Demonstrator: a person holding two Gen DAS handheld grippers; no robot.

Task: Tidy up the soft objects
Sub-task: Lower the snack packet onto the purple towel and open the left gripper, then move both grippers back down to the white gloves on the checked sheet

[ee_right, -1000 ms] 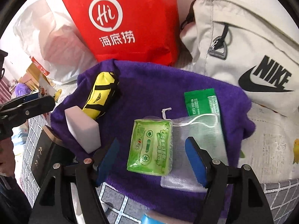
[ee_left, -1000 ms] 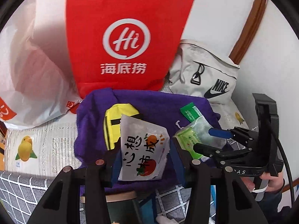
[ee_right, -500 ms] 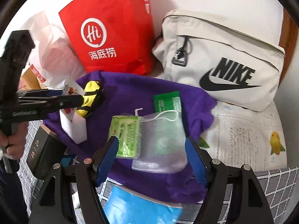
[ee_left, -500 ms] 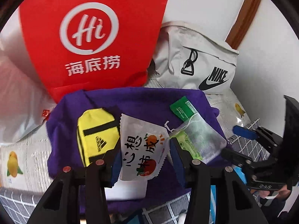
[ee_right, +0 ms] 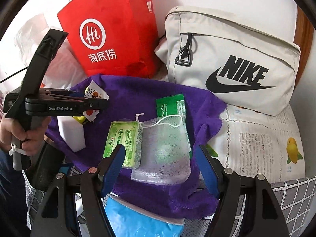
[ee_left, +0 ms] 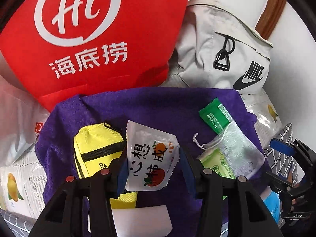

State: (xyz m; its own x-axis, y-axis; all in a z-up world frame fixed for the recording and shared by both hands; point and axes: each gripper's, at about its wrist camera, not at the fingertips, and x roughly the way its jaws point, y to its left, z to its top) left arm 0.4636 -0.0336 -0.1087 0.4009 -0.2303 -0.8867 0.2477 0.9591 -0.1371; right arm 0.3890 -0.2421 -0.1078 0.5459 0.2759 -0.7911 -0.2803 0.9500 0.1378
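Note:
My left gripper (ee_left: 153,167) is shut on a white snack packet (ee_left: 150,158) printed with an orange and a tomato, held above the purple towel (ee_left: 158,106). Under it lie a yellow zip pouch (ee_left: 94,146) and a white sponge block (ee_left: 140,219). In the right wrist view the left gripper (ee_right: 94,100) hangs over the towel's left part with the packet (ee_right: 96,93) in it. My right gripper (ee_right: 160,158) stands open above a mesh drawstring pouch (ee_right: 165,144) and a green tissue pack (ee_right: 124,140). A green sachet (ee_right: 170,106) lies partly under the pouch.
A red paper bag (ee_right: 110,39) and a grey Nike bag (ee_right: 237,59) stand behind the towel against the wall. A white plastic bag (ee_left: 11,118) lies at the left. A blue pack (ee_right: 138,217) sits by the near edge. A hand (ee_right: 17,134) grips the left tool.
My left gripper has carried the packet forward and lower over the towel, and the red bag looms larger. The right gripper has drawn back from the tissue pack, jaws still open.

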